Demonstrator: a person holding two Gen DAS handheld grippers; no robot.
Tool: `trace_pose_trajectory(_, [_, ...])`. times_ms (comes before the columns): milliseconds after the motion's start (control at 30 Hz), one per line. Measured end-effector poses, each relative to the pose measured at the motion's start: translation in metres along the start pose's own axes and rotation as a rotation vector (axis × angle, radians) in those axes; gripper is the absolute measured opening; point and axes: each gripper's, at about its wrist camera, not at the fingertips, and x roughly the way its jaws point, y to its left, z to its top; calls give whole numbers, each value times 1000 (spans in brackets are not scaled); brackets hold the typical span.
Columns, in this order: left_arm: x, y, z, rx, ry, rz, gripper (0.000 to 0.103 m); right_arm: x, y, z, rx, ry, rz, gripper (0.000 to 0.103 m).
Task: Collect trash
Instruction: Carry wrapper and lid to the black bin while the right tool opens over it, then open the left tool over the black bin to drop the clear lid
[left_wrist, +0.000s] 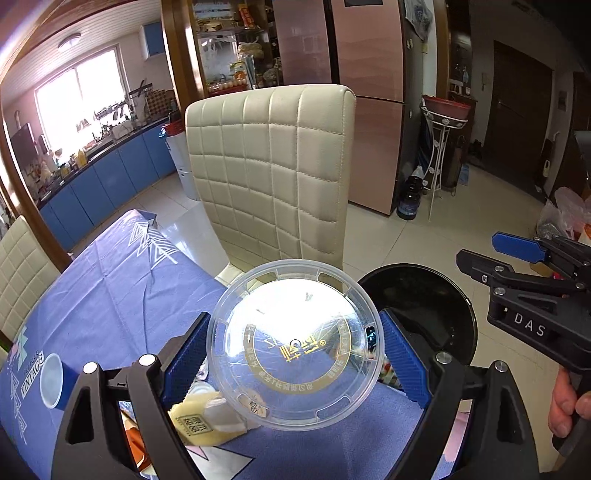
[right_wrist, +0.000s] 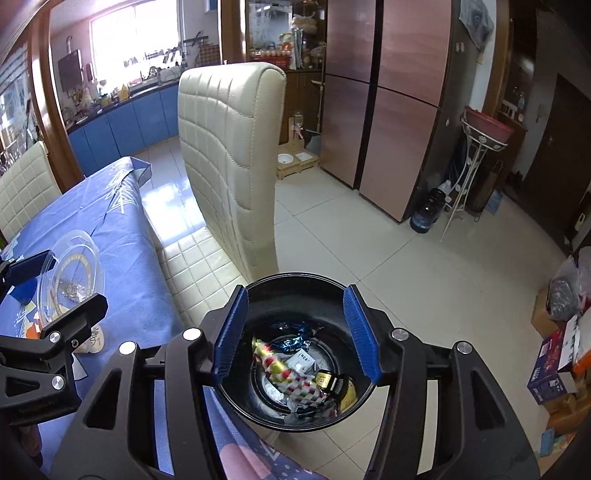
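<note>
My left gripper (left_wrist: 293, 354) is clamped on the clear plastic lid (left_wrist: 295, 343) above the blue tablecloth (left_wrist: 110, 280), while my right gripper (right_wrist: 295, 332) hangs with fingers apart over the black trash bin (right_wrist: 295, 354) at the lid's three o'clock.

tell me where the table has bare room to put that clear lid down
Bare cloth runs from the lid in the left tongs out to the far table corner, beside the cream chair. The near edge is crowded: white cup, yellow wrapper. The bin already holds wrappers.
</note>
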Motion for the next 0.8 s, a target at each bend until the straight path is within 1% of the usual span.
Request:
trace_pose_trajectory(100, [4, -7, 3, 16, 1, -14, 86, 2, -5, -1, 10, 1, -16, 61])
trace_pose_trajectory(433, [9, -34, 12, 65, -9, -67, 86, 3, -23, -7, 51, 12, -54, 63])
trace_pose_trajectory(567, [9, -44, 17, 84, -16, -83, 86, 0, -32, -8, 69, 6, -68, 66])
trace_pose_trajectory(800, [9, -64, 28, 126, -36, -115, 86, -6, -50, -8, 96, -7, -99, 67])
